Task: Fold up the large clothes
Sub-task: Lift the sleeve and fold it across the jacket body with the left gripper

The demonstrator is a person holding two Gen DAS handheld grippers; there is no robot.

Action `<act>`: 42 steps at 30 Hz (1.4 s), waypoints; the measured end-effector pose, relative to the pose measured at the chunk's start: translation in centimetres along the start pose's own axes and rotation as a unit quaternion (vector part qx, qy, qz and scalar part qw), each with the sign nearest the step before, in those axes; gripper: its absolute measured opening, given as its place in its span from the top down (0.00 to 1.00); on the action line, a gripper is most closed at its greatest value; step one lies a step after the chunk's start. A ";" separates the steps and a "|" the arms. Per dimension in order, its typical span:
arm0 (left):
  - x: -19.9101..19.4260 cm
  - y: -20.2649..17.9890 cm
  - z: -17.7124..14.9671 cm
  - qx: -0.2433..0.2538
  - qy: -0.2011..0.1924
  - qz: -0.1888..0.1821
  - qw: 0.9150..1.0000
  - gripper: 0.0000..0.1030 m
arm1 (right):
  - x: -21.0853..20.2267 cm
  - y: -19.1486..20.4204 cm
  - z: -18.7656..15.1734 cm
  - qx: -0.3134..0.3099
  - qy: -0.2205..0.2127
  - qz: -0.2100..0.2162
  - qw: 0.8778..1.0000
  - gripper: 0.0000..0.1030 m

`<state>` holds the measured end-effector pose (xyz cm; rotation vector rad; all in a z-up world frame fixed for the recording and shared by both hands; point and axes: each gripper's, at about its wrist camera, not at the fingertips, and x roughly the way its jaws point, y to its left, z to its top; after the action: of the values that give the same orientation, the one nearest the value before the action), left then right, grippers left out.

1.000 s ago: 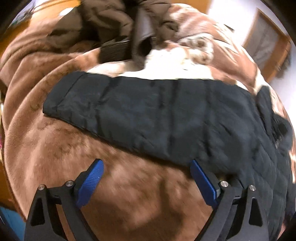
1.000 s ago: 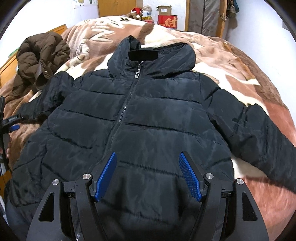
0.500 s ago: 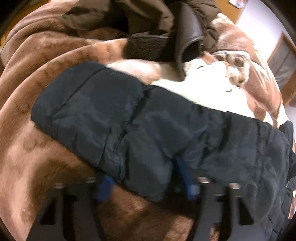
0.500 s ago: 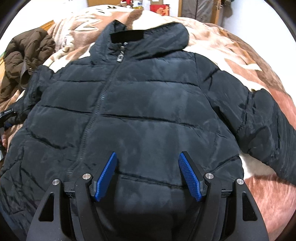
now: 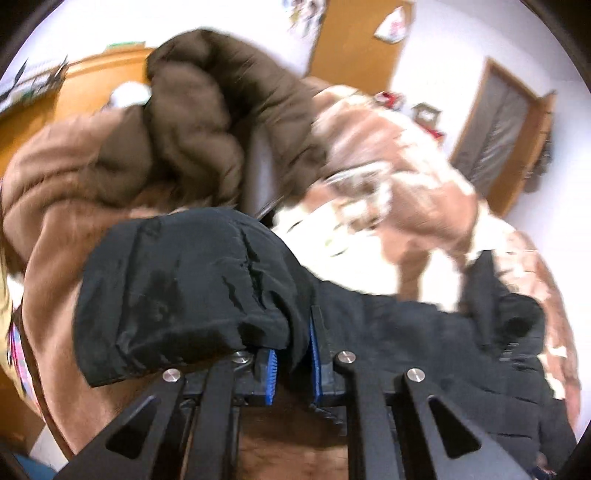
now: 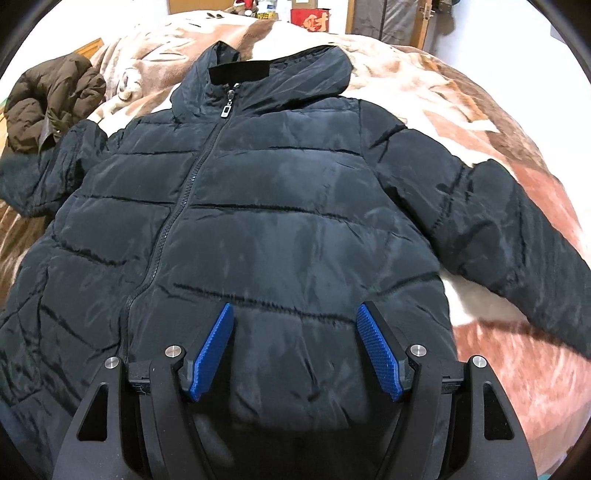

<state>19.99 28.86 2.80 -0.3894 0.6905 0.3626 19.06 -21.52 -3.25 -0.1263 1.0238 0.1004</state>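
A black puffer jacket (image 6: 288, 206) lies front up and zipped on the bed, collar at the far end, both sleeves spread out. My right gripper (image 6: 295, 350) is open, its blue pads over the jacket's lower hem near the middle. My left gripper (image 5: 293, 354) is shut on the jacket's left sleeve (image 5: 192, 291) near the cuff and holds it lifted off the blanket. That sleeve (image 6: 44, 173) also shows at the left edge of the right wrist view.
A brown and cream fleece blanket (image 6: 480, 110) covers the bed. A crumpled brown puffer coat (image 5: 221, 118) lies just beyond the lifted sleeve; it also shows at far left (image 6: 48, 103). A wooden headboard (image 5: 88, 85), a door (image 5: 498, 125) and boxes (image 6: 310, 18) stand beyond the bed.
My left gripper moved onto the sleeve, closed on it near the cuff and lifted it. My right gripper moved forward over the hem and stayed open.
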 end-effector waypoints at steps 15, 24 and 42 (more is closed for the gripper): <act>-5.8 -20.2 -3.0 0.155 0.017 -0.201 0.967 0.85 | -2.7 -5.4 -1.0 0.085 -0.035 0.030 0.995 0.32; -0.7 -29.5 -10.6 0.223 0.106 -0.237 0.940 0.85 | -1.7 -8.3 -2.2 0.119 -0.019 0.067 0.990 0.32; -2.7 -31.6 -14.3 0.225 0.164 -0.358 0.891 0.26 | -1.7 -8.9 -0.7 0.139 -0.038 0.069 0.987 0.32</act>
<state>24.38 -5.68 1.62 -0.2360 0.8794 -0.5754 18.82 -30.52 -1.64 0.2010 0.9604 0.0871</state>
